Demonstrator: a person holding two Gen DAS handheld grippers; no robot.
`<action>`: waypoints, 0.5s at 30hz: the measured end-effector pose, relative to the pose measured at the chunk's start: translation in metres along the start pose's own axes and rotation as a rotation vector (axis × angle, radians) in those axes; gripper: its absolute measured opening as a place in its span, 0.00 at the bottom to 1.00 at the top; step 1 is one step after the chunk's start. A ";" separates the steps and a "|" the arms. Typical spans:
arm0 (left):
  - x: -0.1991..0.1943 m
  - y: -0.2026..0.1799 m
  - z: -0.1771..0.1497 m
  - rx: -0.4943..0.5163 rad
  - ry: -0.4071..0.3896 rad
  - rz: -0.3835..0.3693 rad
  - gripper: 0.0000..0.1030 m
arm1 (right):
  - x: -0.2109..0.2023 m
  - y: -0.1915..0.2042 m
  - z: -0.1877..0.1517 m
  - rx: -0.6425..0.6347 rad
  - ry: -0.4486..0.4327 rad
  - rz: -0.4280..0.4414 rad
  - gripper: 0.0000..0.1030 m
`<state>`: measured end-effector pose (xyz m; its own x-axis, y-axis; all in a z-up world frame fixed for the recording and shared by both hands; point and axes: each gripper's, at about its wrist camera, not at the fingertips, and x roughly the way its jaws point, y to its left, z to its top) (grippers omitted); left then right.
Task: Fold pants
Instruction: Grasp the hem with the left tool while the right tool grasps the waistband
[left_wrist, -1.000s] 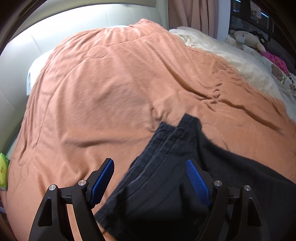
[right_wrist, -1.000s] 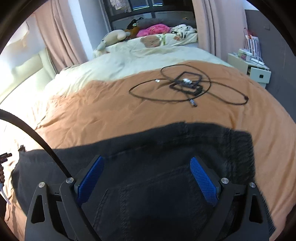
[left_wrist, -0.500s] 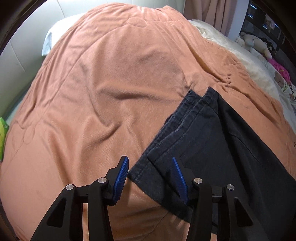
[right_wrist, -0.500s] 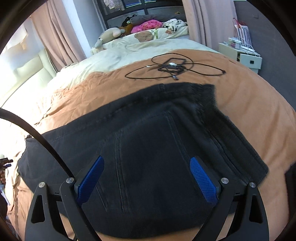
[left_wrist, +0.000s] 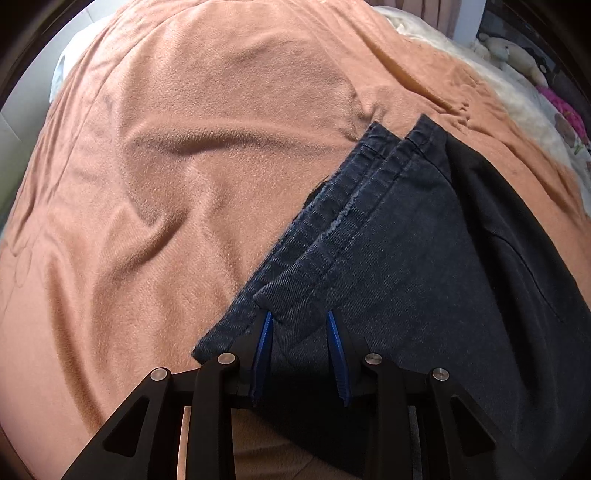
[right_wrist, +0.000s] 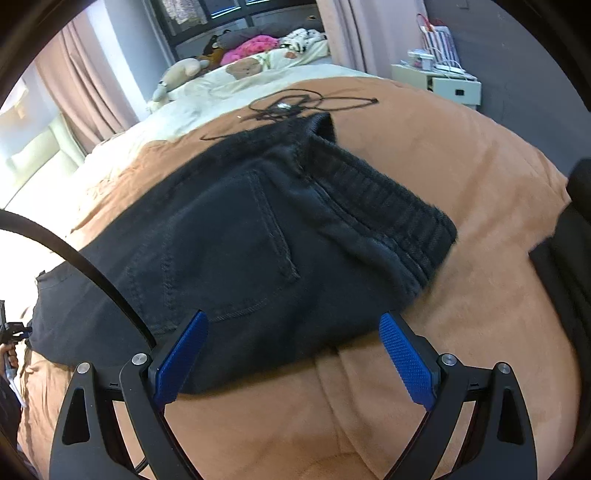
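While the left gripper (left_wrist: 300, 349) is pointing steeply down at the bed, its jaws have just been closing and are now standing narrow, with the near corner of the hem of the pants (left_wrist: 406, 266) lying between the blue pads (left_wrist: 263, 350); whether the pads are already pressing on the cloth cannot be told. In the left wrist view the dark denim pants are lying flat on the orange blanket (left_wrist: 177, 177), the two leg ends stacked one slightly offset over the other, their frayed hems running diagonally up toward the right. Beyond the blanket a cream cover (left_wrist: 517, 99) and a plush toy (left_wrist: 506, 51) are showing at the upper right.

In the right wrist view the right gripper (right_wrist: 293, 354) is hanging with its jaws wide apart and nothing between the pads, over the near edge of the pants (right_wrist: 236, 251) at the seat. Here the back pocket is facing up and the ribbed waistband (right_wrist: 384, 206) is lying to the right. A tangle of black cable (right_wrist: 295, 105) is resting on the blanket just beyond the waistband, and a white bedside cabinet (right_wrist: 443, 85) is standing at the far right.
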<state>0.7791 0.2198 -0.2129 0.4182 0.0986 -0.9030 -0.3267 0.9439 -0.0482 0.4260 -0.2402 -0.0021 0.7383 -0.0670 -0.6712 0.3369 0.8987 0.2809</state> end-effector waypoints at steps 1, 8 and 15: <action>0.001 -0.001 0.001 -0.001 0.000 0.006 0.33 | -0.001 0.000 0.000 0.002 0.001 0.003 0.92; -0.027 -0.003 0.001 0.006 -0.076 0.023 0.09 | 0.007 -0.006 -0.005 0.025 0.015 0.010 0.92; -0.046 0.011 -0.007 0.014 -0.077 0.059 0.12 | 0.009 -0.014 -0.004 0.048 0.013 0.033 0.92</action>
<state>0.7510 0.2234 -0.1750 0.4630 0.1778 -0.8683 -0.3409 0.9400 0.0107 0.4255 -0.2515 -0.0152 0.7419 -0.0314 -0.6697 0.3402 0.8784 0.3357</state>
